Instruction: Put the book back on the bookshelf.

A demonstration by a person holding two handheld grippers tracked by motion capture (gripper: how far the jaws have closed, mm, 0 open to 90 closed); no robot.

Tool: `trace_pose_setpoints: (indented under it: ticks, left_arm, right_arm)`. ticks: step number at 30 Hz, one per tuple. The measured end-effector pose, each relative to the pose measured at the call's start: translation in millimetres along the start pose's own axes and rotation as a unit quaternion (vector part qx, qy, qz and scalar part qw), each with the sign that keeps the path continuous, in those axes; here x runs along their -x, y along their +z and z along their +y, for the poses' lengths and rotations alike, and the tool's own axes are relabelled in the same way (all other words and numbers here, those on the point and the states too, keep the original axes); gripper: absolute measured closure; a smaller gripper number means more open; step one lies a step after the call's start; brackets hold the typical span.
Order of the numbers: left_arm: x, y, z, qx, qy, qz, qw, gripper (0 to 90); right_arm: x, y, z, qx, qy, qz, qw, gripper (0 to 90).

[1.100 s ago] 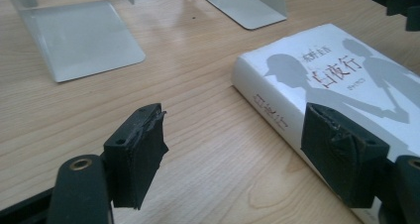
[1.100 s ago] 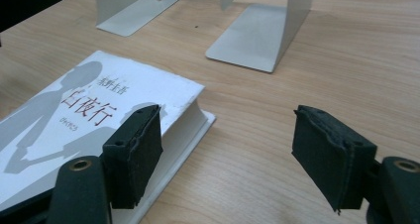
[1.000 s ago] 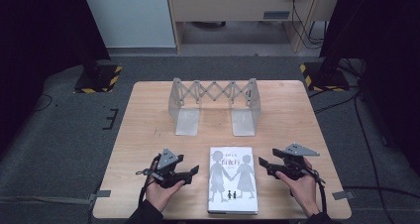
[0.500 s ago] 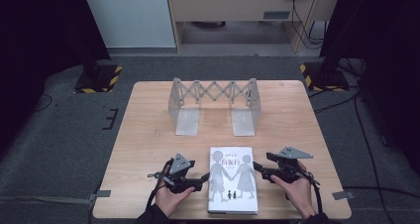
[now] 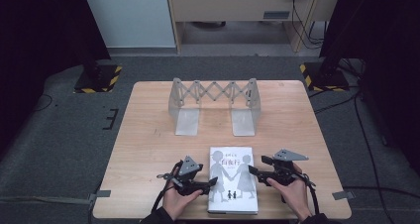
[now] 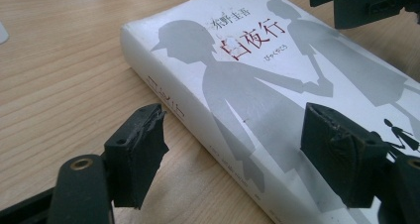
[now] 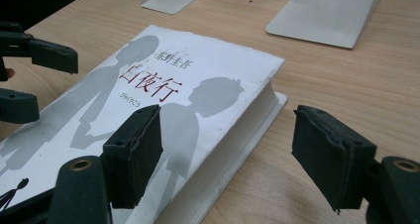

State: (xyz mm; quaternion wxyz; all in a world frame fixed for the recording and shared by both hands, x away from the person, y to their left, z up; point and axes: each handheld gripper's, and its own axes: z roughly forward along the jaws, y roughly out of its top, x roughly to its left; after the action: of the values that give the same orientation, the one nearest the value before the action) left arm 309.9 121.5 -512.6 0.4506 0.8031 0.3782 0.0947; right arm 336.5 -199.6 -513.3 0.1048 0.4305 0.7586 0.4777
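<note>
Table: light wooden table top [image 5: 148,149], carrying every item below.
Bookend rack: grey metal expanding rack with scissor lattice and two flat base plates [image 5: 213,102], upright at the far middle of the table, well apart from the book.
Book: thick white hardback with grey silhouette figures and red title characters [image 5: 233,179], lying flat, cover up, at the near edge between the two grippers.
Left gripper: black two-jaw gripper [image 5: 214,183], jaws parted, holding nothing; they straddle the book's spine edge, one jaw over the bare wood, the other over the cover. Hand behind it, low over the table.
Right gripper: black two-jaw gripper [image 5: 251,170], jaws parted and empty, straddling the page edge. Hand low, pointing inward.
</note>
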Motion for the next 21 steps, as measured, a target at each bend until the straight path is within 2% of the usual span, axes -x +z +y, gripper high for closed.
trace_pose_setpoints:
  ticks: [10, 16, 21]
  left_arm:
    - [2.7, 8.8, -0.8, 0.002, -0.002, -0.015, 0.9999, 21.5]
    - [1.3, 14.0, -1.1, 0.005, -0.007, -0.015, 0.9998, 14.3]
    - [2.3, 18.7, -0.8, 0.01, -0.008, -0.019, 0.9997, 11.7]
  right_arm:
    - [-4.7, 6.5, -2.8, -0.013, 0.002, 0.012, 0.9998, 27.6]
    - [-7.2, 10.3, -4.1, -0.019, 0.005, 0.018, 0.9997, 27.0]
    - [-8.2, 13.2, -5.6, -0.02, 0.01, 0.026, 0.9994, 26.1]
